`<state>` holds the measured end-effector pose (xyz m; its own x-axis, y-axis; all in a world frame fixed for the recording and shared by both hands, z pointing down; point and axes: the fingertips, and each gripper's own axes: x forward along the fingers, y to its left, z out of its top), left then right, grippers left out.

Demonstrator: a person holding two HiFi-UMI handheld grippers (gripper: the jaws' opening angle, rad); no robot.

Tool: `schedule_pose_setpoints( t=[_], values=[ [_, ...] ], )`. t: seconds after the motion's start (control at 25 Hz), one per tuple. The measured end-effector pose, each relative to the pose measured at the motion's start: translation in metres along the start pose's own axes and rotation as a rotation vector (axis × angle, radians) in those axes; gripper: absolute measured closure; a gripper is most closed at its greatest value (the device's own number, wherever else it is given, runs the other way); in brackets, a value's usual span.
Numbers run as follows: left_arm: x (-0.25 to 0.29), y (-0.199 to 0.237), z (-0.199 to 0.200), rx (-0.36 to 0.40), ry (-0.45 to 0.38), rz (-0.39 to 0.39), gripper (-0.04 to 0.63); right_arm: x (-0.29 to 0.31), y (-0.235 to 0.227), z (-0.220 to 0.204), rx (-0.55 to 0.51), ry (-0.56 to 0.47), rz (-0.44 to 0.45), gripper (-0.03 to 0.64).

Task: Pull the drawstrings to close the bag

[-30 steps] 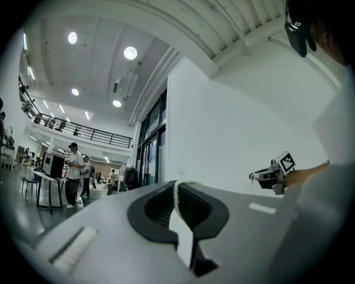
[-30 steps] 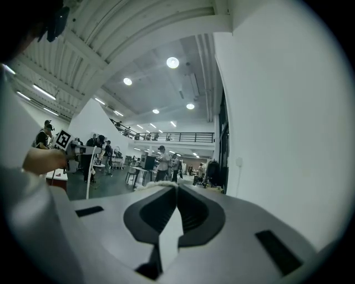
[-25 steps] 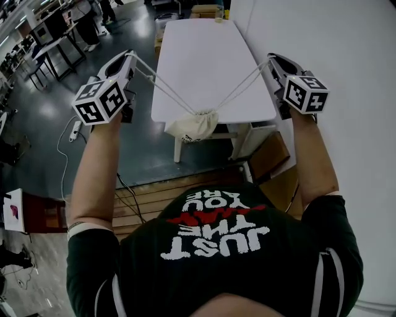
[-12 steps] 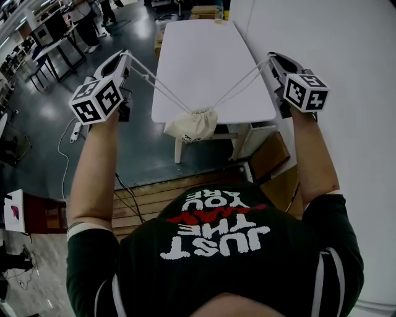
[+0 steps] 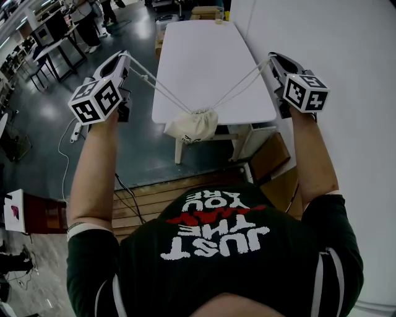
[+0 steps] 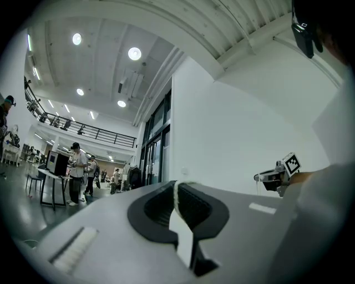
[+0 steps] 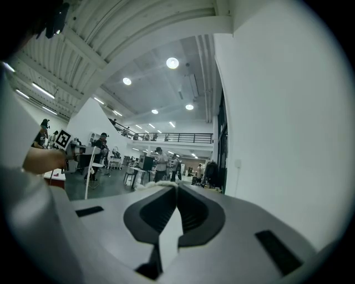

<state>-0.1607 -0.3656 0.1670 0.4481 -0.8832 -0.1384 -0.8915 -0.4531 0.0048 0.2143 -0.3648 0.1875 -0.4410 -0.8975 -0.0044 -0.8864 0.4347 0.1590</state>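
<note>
In the head view the table [image 5: 210,56] fills the upper centre and runs up the frame, with a box [image 5: 206,10] at its far end. The bag [image 5: 193,125] sits at mid-frame, overlapping the table's near edge. From its mouth the cords [image 5: 162,91] spread upward in a V. One goes to the left gripper [image 5: 122,59] at upper left, off the table's left side. The other goes to the right gripper [image 5: 272,60] at upper right, beside the wall [image 5: 346,49].

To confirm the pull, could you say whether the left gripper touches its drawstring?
Touching: the left gripper view shows the left gripper shut on the drawstring at its tips.
</note>
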Motion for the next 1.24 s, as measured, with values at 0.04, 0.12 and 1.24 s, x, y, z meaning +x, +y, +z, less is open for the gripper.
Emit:
schedule_pose_setpoints(
  t=[0.04,0.12,1.24],
  values=[
    [0.0003,0.0002,-0.0003,0.000,0.000,0.000,0.589,0.0003,-0.0005,-0.0006,0.001,0.000,-0.002,0.606],
    [0.0010,0.0003,-0.0004,-0.001,-0.001,-0.001,0.589,0.0009,-0.0018,-0.0015,0.003,0.001,-0.004,0.606],
    [-0.0030,0.0096,0.0057,-0.006,-0.011,0.012,0.589,0.0029,0.0022,0.0000,-0.010,0.013,-0.004,0.606]
  ],
)
